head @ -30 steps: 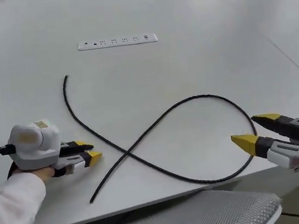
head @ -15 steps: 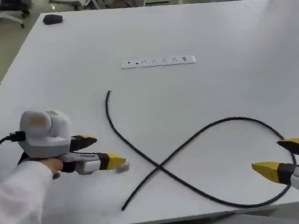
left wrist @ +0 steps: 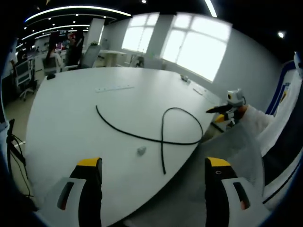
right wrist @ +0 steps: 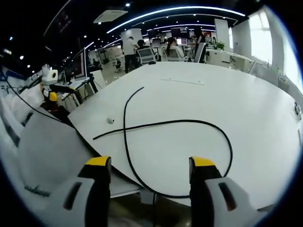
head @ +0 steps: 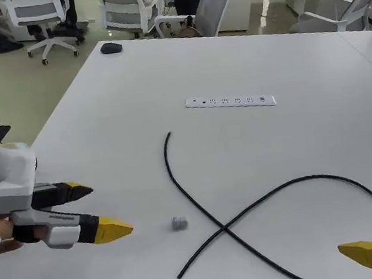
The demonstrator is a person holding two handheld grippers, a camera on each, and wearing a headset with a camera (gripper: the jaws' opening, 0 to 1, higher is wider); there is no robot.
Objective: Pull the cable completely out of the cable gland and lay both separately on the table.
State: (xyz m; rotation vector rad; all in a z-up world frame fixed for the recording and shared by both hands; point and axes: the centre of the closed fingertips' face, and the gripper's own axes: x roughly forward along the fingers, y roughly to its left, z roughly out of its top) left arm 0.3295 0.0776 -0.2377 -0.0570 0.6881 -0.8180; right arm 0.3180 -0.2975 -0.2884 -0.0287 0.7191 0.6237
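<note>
A long black cable (head: 297, 180) lies on the white table (head: 134, 91) in a crossed loop, with both ends free. The small grey cable gland (head: 178, 223) sits by itself on the table, a little left of where the cable crosses. My left gripper (head: 100, 210) hovers open to the left of the gland, not touching it. My right gripper (head: 367, 235) is open over the table's near right edge, past the loop. The left gripper view has the gland (left wrist: 141, 151) and cable (left wrist: 142, 138) ahead of the open left gripper (left wrist: 152, 163). The right gripper (right wrist: 150, 161) faces the cable (right wrist: 165, 123) and gland (right wrist: 110, 120).
A white power strip (head: 230, 101) lies across the middle of the table, beyond the cable. A dark mouse (head: 110, 48) rests at the far left corner. Office chairs (head: 46, 14) stand on the floor behind the table.
My left gripper has opened and drawn back to the left, leaving the gland on the table. The head camera has tilted up, showing more of the room.
</note>
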